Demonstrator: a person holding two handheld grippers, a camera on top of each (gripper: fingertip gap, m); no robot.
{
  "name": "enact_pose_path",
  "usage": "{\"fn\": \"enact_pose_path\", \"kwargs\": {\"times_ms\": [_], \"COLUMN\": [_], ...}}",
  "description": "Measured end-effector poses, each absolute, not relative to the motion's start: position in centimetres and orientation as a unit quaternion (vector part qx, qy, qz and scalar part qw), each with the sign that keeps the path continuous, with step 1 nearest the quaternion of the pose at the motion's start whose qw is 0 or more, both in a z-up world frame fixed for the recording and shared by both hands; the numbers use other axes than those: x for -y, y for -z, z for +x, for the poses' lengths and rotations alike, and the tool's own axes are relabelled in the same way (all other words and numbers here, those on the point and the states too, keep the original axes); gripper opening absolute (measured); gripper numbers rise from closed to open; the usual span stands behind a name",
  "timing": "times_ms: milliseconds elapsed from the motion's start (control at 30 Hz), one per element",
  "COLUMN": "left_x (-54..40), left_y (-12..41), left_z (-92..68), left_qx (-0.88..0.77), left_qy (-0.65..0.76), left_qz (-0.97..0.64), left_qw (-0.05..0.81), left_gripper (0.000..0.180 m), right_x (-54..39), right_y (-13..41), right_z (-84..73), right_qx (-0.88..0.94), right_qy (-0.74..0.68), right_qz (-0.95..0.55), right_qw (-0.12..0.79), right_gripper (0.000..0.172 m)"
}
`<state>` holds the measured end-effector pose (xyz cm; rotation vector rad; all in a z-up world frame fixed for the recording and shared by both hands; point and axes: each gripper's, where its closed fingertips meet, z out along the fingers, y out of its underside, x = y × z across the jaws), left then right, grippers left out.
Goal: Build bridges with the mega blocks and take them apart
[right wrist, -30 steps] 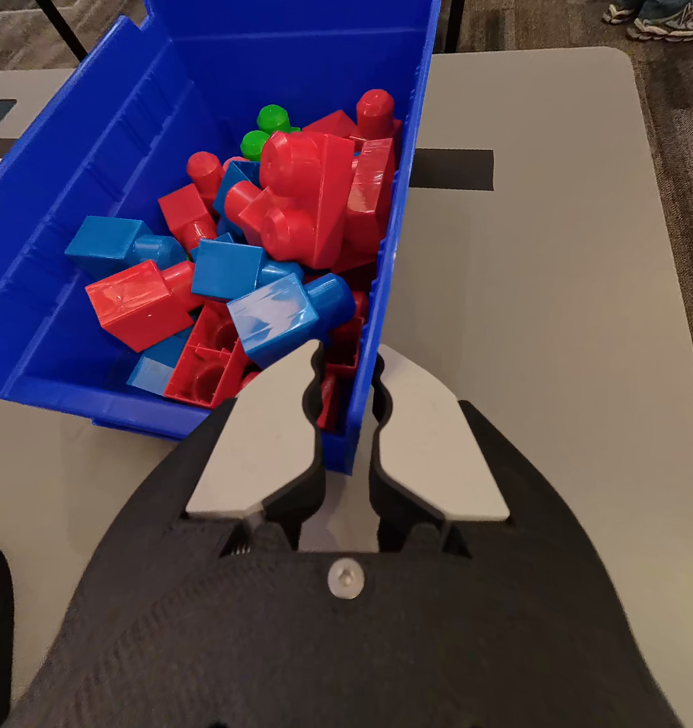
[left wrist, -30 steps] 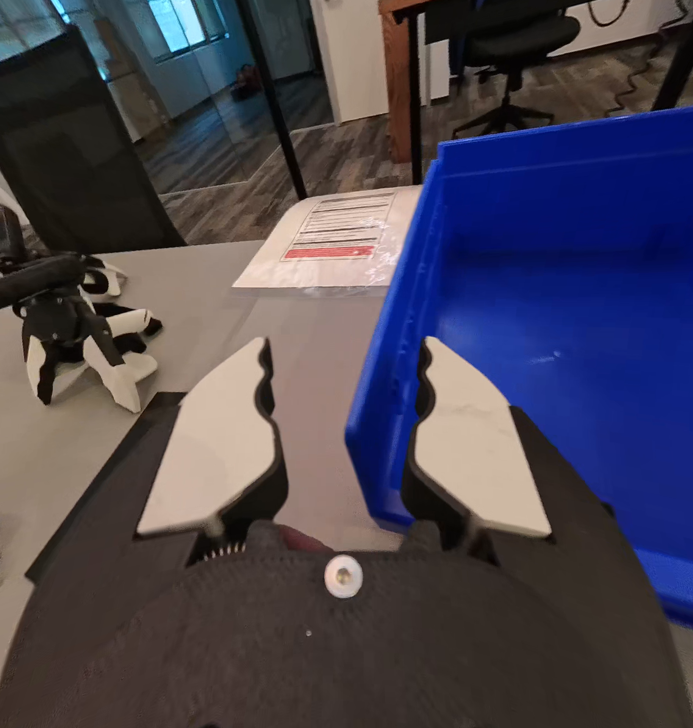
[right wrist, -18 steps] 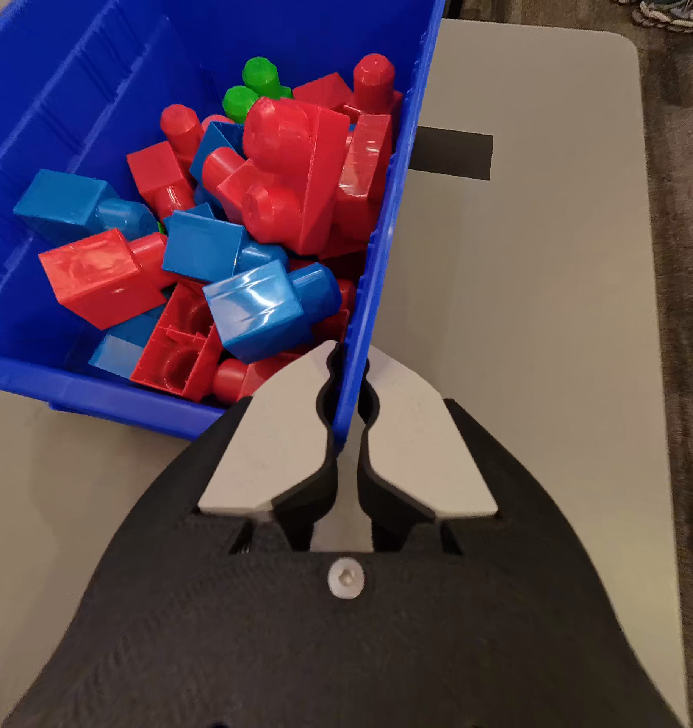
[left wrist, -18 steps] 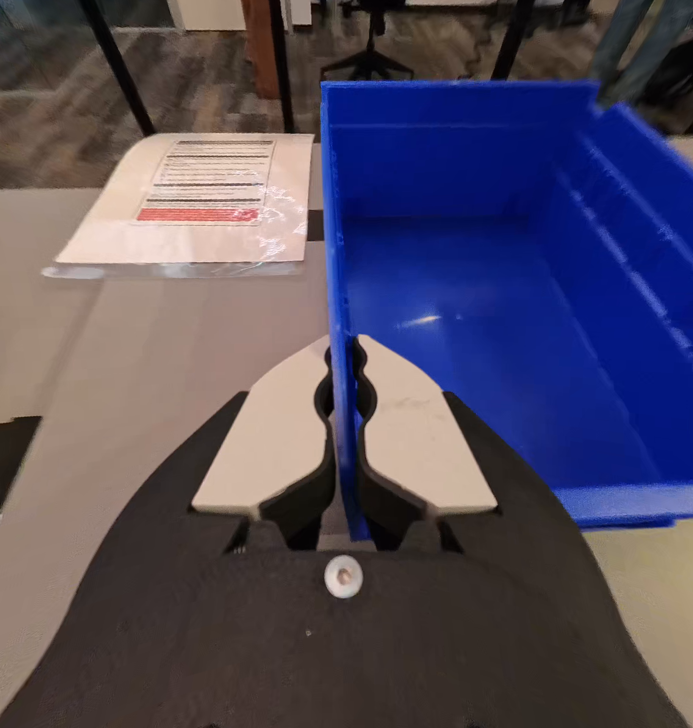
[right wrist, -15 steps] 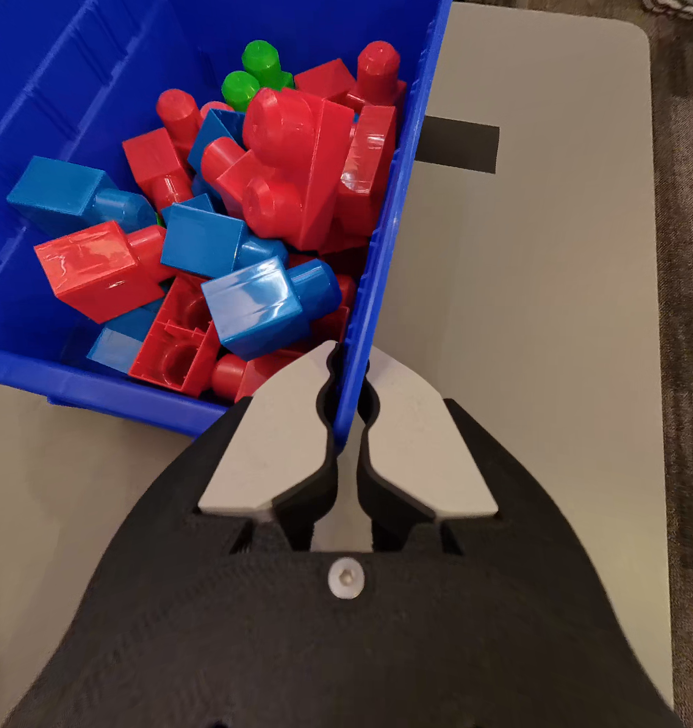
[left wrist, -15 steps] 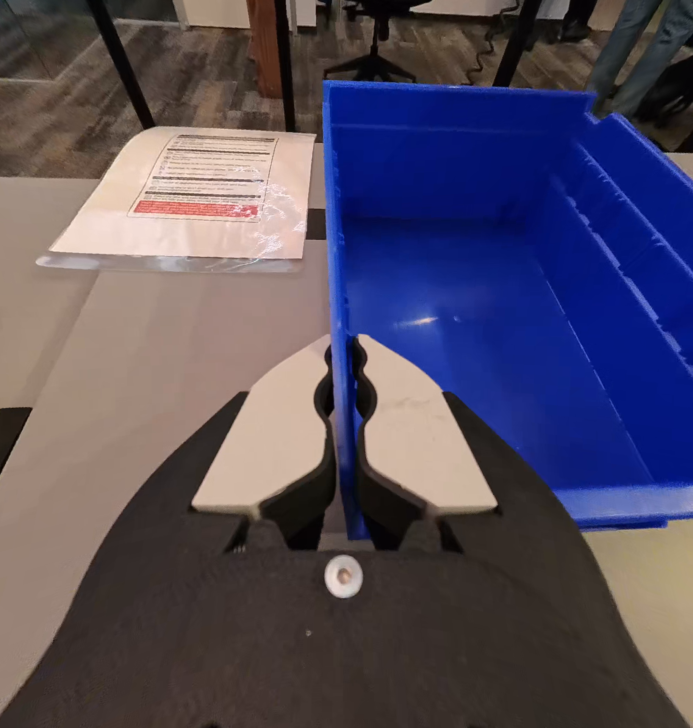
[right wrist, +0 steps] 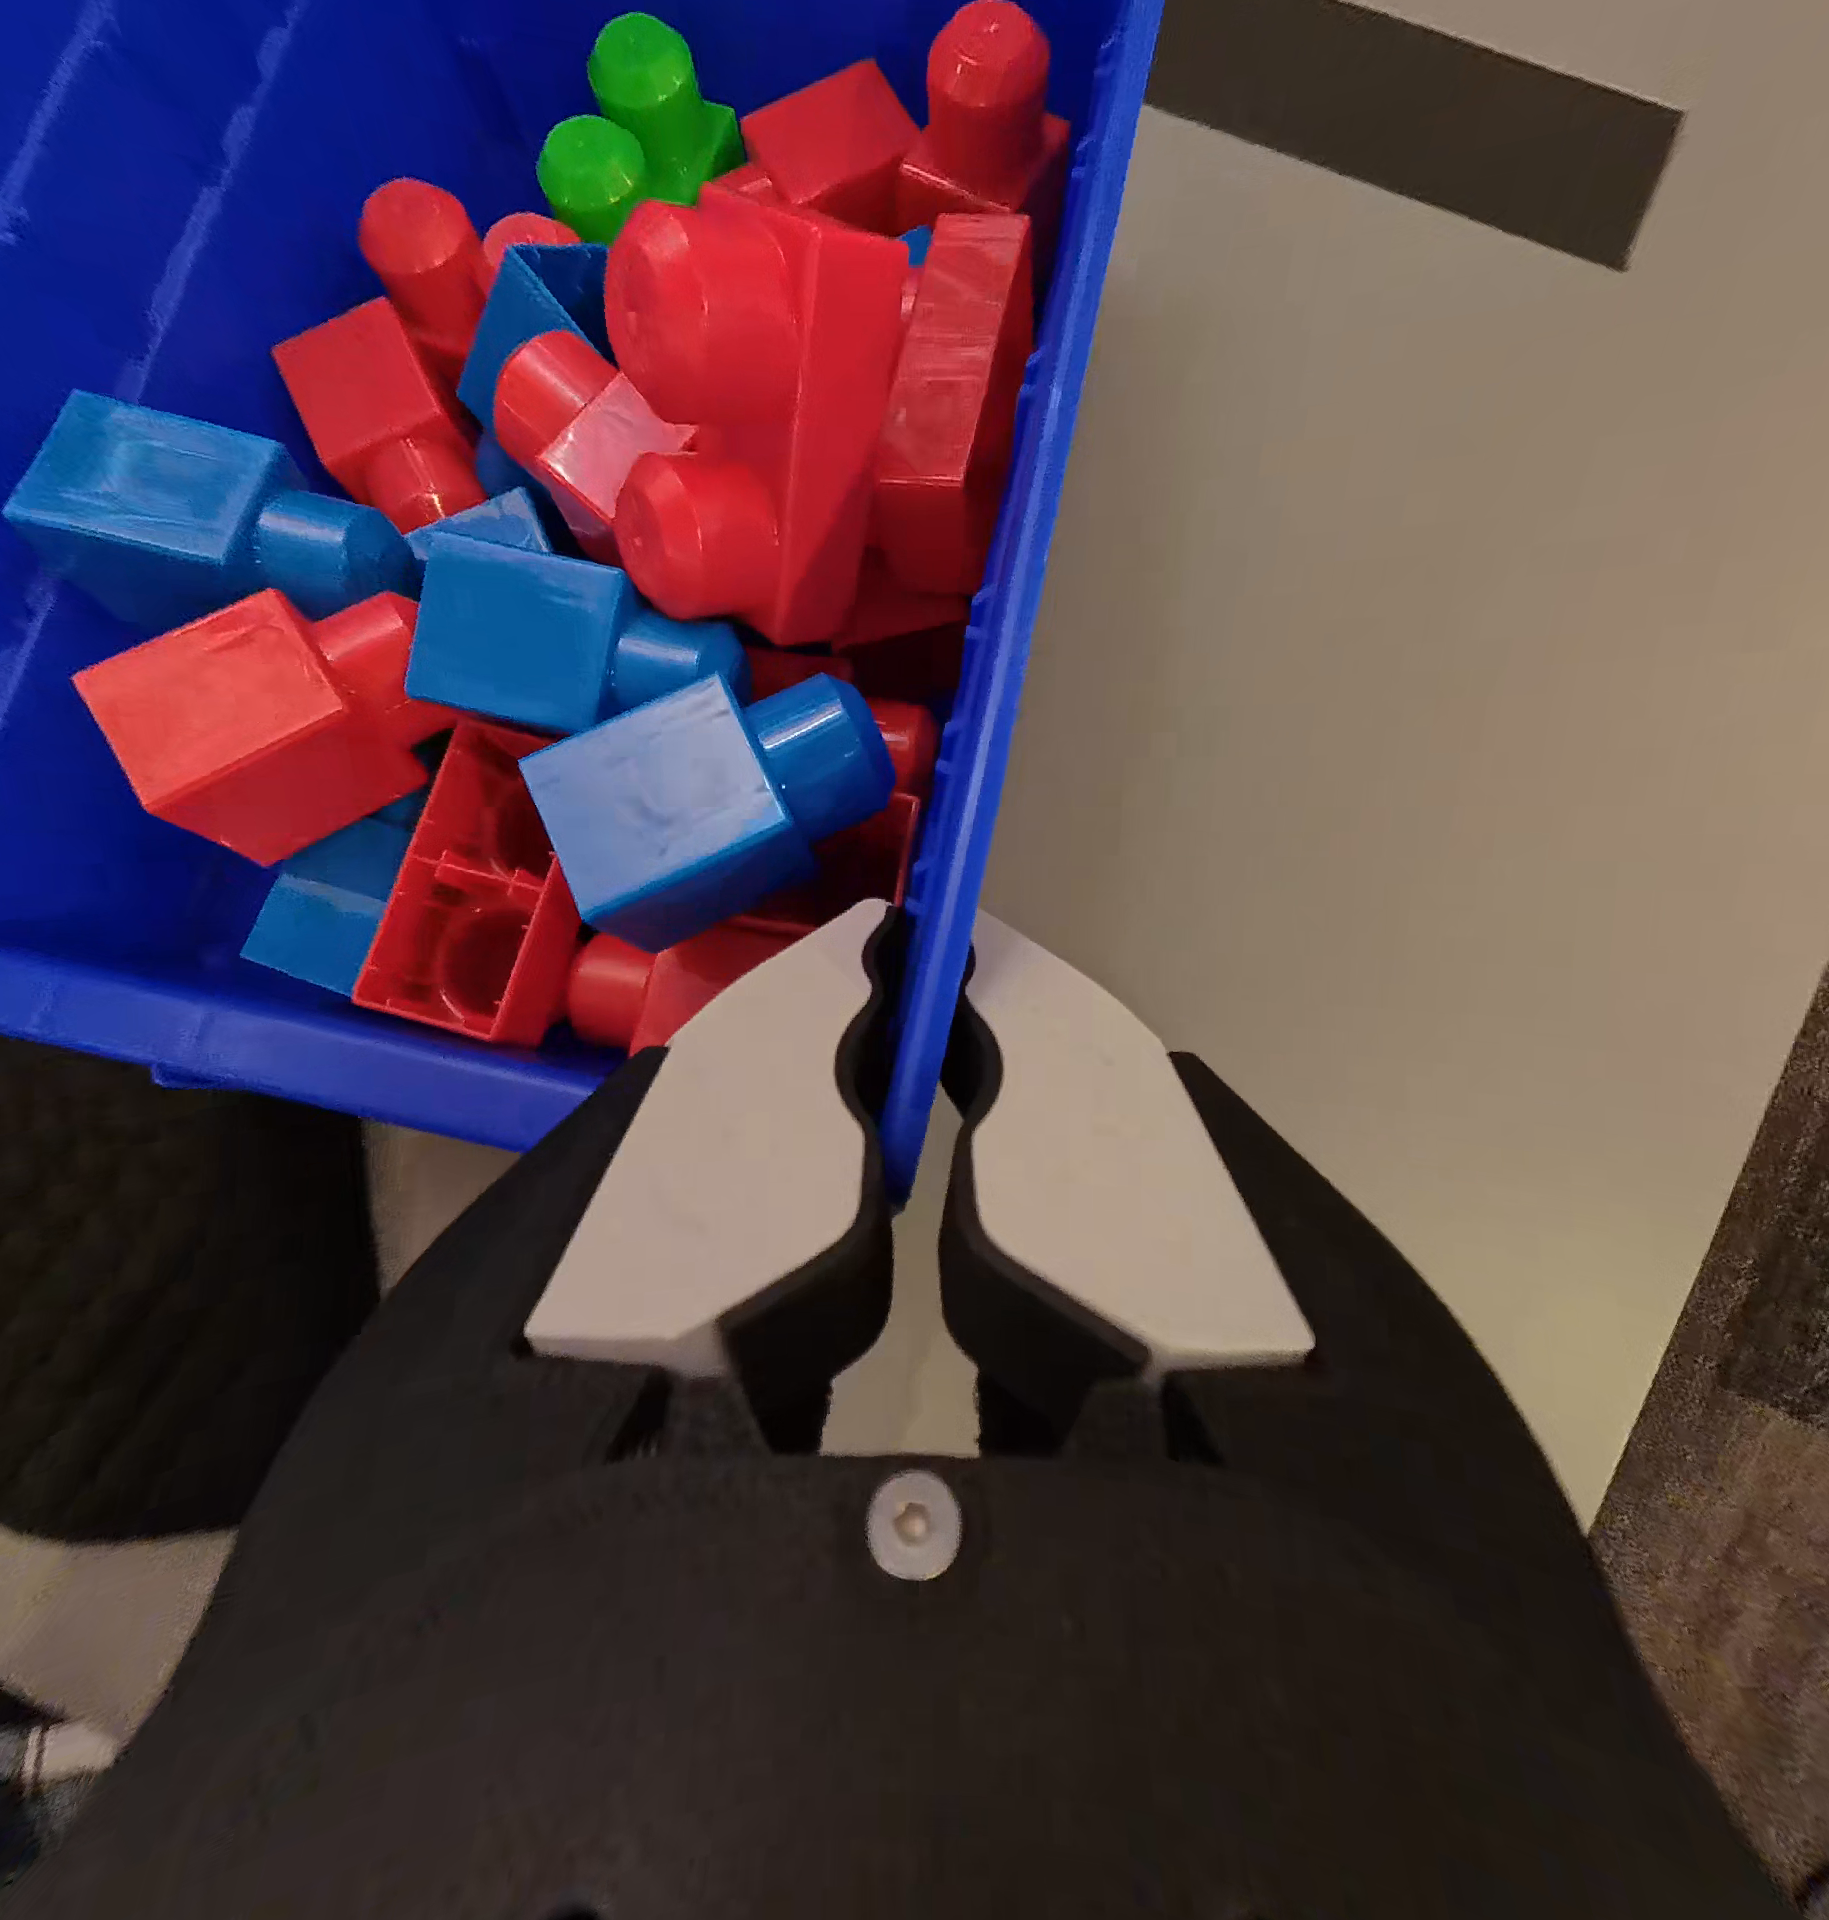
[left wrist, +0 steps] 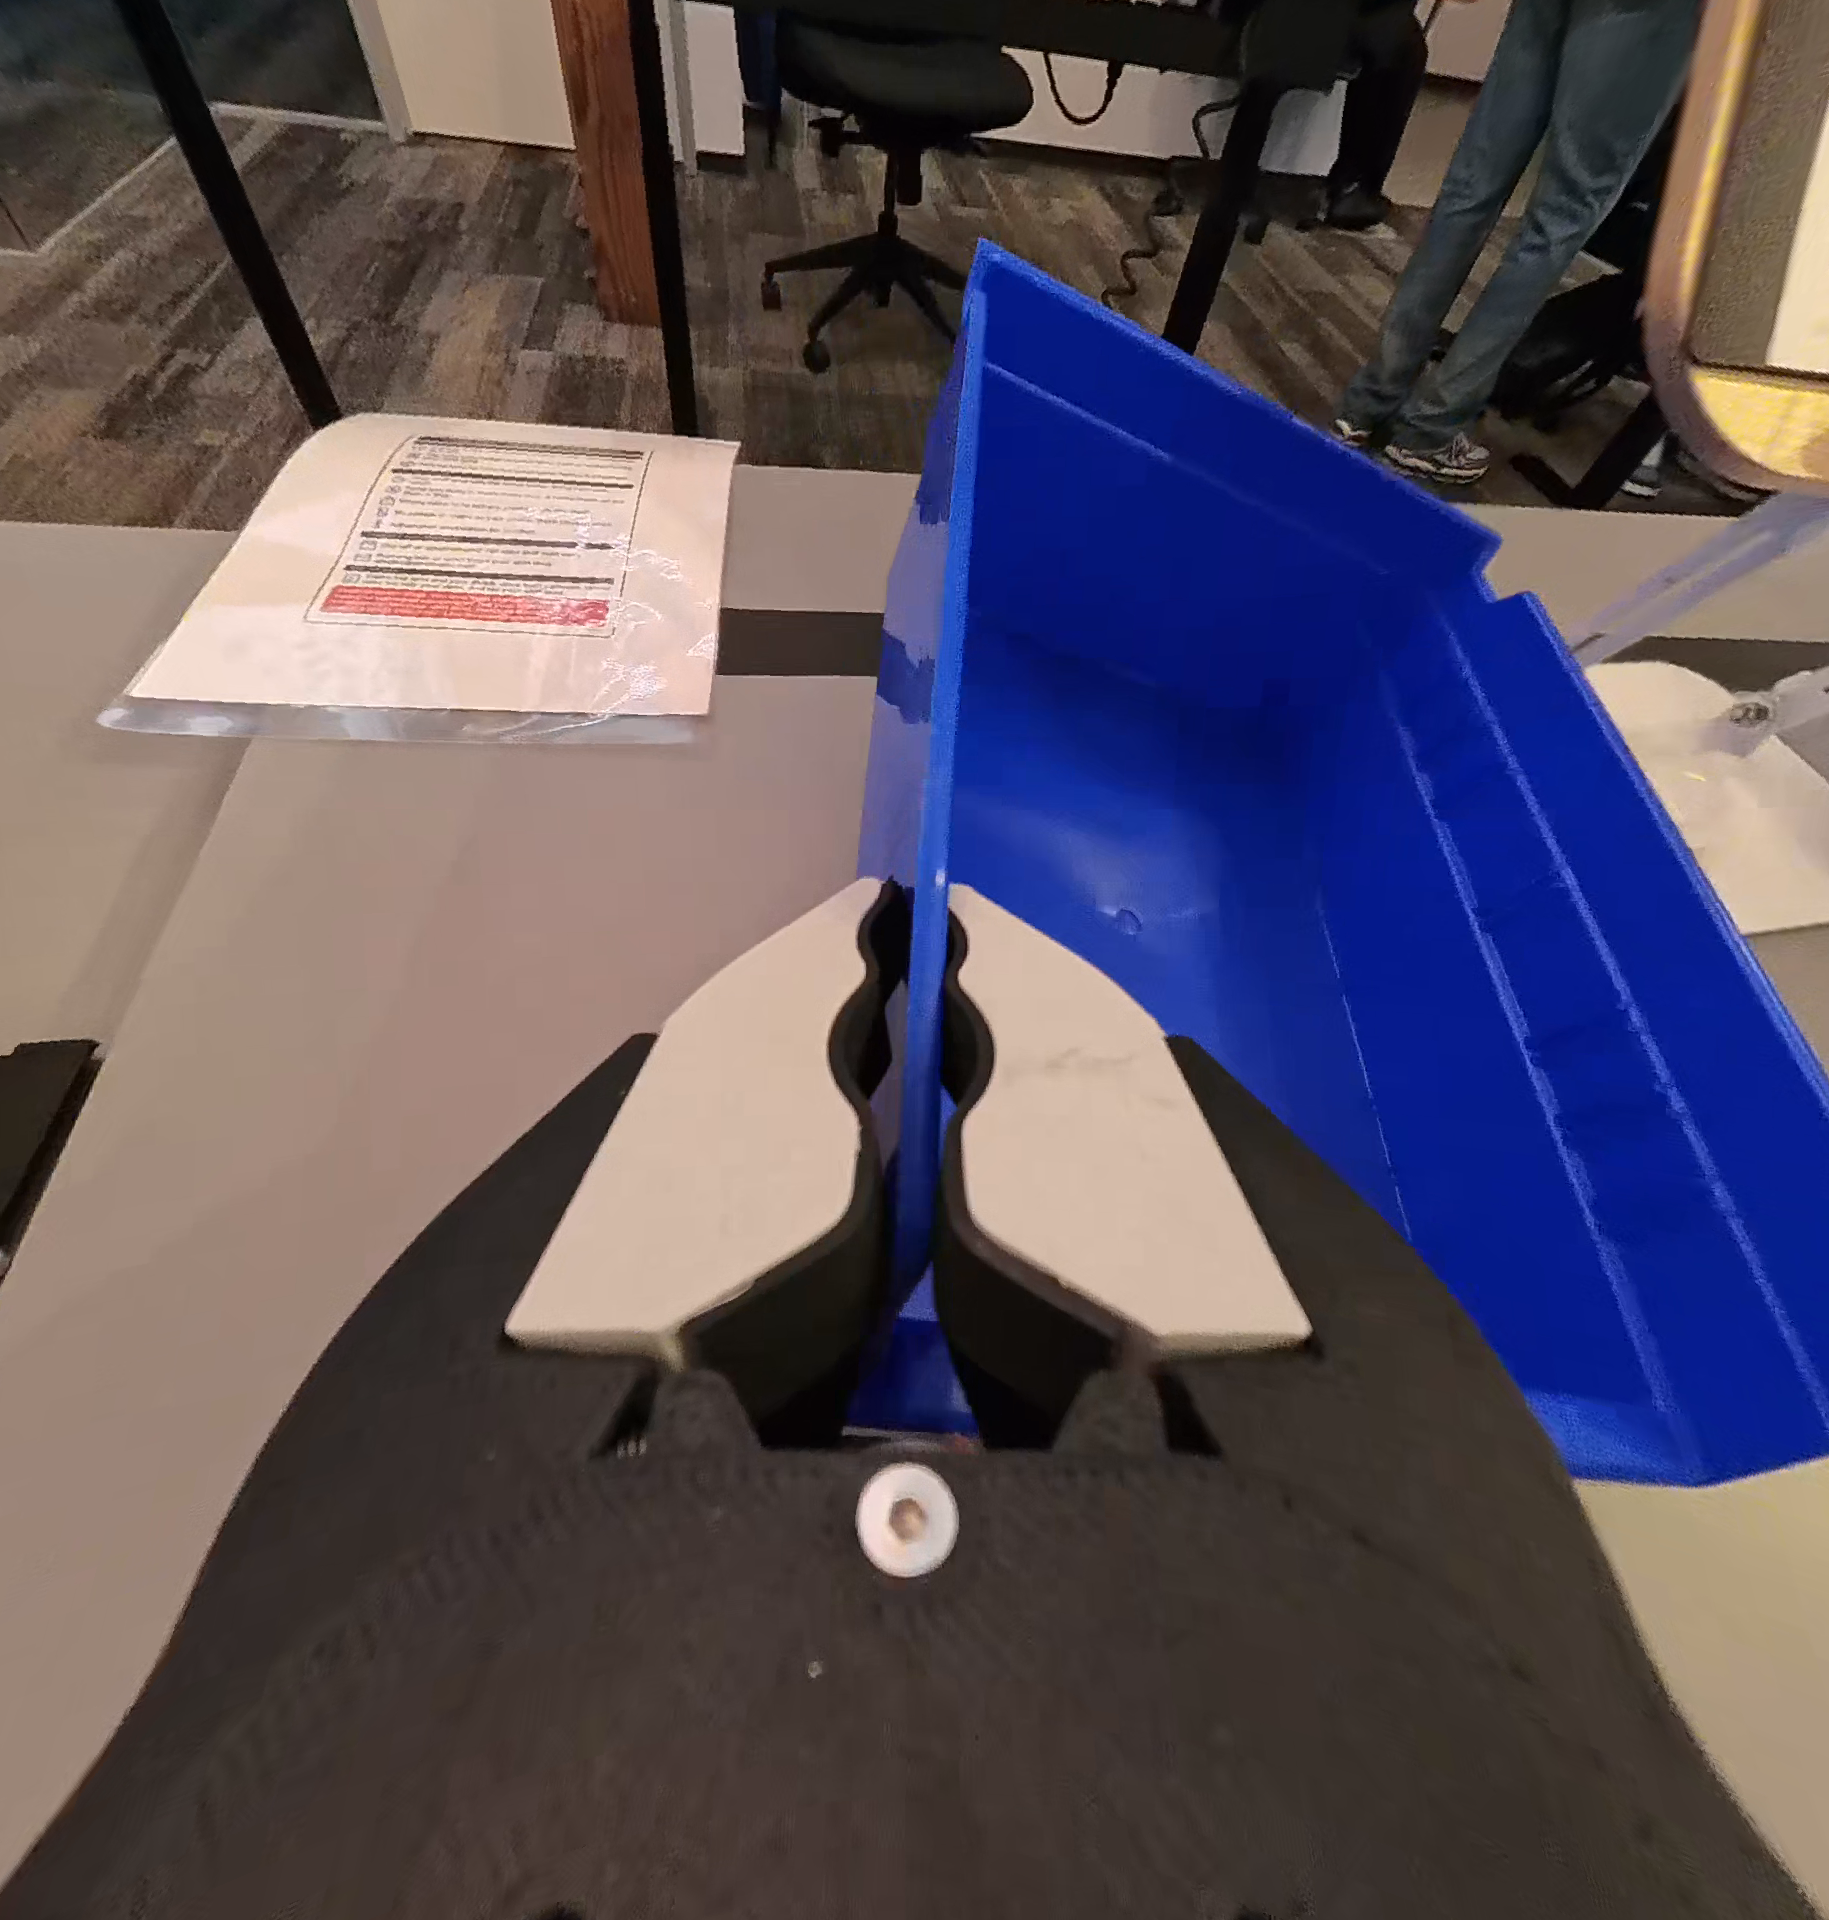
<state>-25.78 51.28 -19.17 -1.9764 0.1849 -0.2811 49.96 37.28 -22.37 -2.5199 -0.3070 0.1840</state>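
Left gripper point(left wrist: 915, 925): jaws pinch the thin left wall of the blue bin point(left wrist: 1253, 831), one pad inside, one outside. Right gripper point(right wrist: 915, 945): jaws pinch the bin's point(right wrist: 1003, 644) opposite wall in the same way. The bin is tilted above the grey table point(right wrist: 1409, 727), its long axis running away from the grippers, its open top facing up and rolled toward the right side. The blocks point(right wrist: 661, 582), red, blue and green, are heaped against the right-hand wall, at the near end; the left wrist view shows only bare floor. Likely risks: the smooth, thin walls may slip from either pinch under the lopsided load; uneven lifting could twist the bin; a steeper tilt could send blocks over the table's right edge onto the floor.
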Motion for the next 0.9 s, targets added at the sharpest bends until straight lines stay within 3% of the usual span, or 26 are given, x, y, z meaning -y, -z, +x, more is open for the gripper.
{"fn": "enact_pose_path", "kwargs": {"times_ms": [533,900], "left_x": [-45.1,-42.0], "left_y": [14.0,11.2], "left_z": [-29.4,-34.9], "left_qx": [-0.051,-0.005], "left_qy": [0.108,0.066], "left_qz": [-0.797,-0.778], "left_qw": [0.592,0.625], "left_gripper": [0.004,0.004], "right_x": [-31.3,-35.5], "right_y": [20.3,24.5], "right_z": [35.1,18.8], "right_qx": [0.296,0.366], "right_qy": [-0.133,-0.161], "right_qz": [-0.917,-0.886], "right_qw": [0.233,0.237], "right_gripper": [0.005,0.005]}}
